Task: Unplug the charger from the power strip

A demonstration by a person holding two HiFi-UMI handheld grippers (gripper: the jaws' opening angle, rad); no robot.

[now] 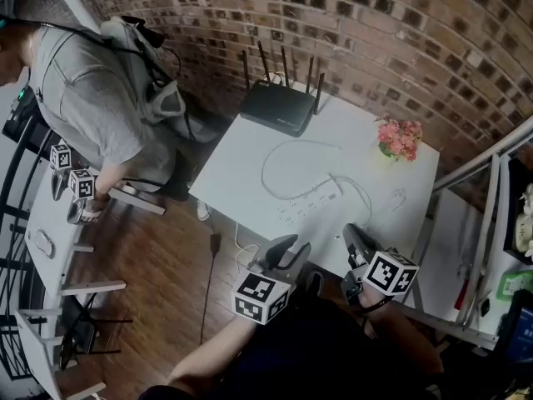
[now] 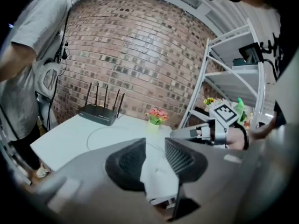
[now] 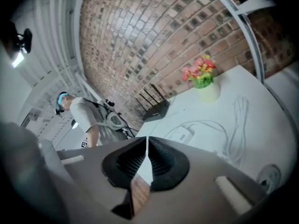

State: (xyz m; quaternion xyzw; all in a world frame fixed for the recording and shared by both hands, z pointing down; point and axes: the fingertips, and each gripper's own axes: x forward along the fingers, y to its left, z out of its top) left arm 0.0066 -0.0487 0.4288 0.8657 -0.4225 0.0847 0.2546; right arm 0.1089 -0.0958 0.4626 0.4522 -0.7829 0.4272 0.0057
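Our left tool stood open, nothing between its jaws; our right tool was closed and empty. The power strip lay mid-frame on the white table (a black router stood above it), beyond both tools.

Three views, one shared table

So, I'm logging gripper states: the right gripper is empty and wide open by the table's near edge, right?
No: the right gripper is empty but shut, jaws together, as the right gripper view shows; it is by the near edge of the table.
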